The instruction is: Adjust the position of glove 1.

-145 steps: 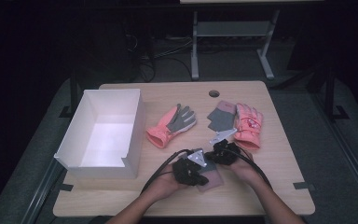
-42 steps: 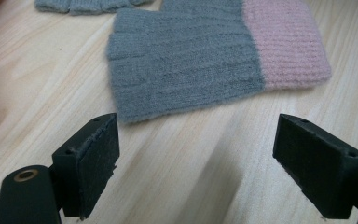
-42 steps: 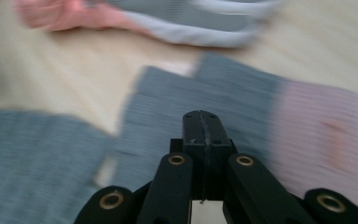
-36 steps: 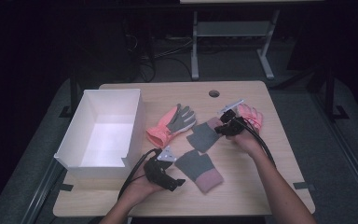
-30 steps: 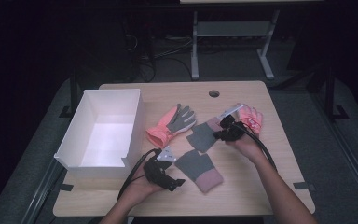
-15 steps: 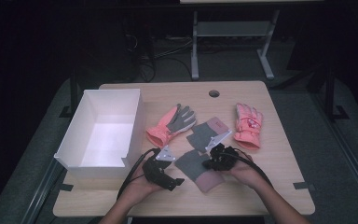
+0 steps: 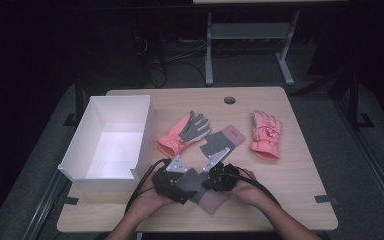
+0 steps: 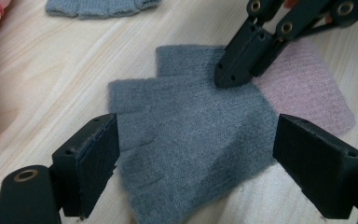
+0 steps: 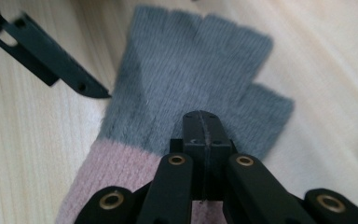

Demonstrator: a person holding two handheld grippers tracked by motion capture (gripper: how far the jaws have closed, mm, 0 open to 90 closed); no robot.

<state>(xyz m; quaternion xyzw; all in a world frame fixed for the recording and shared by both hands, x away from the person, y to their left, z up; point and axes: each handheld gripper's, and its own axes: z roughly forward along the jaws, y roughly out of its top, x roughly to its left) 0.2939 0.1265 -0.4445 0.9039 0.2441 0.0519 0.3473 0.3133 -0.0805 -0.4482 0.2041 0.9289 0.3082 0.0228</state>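
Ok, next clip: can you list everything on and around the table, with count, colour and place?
Fingerless knit glove: one, grey with a pink cuff, front middle of the table, between both grippers.
Second fingerless glove: one, grey with a pink cuff, mid-table, just behind the first.
Padded glove, palm up: one, salmon pink with a grey palm, beside the box.
Padded glove: one, salmon pink, right of centre.
Box: one, white, open, left side.
Table: one, light wood, with a round hole near the far edge.
Left gripper: black, jaws open either side of the front glove.
Right gripper: black, jaws shut, tip on the same glove near its cuff.
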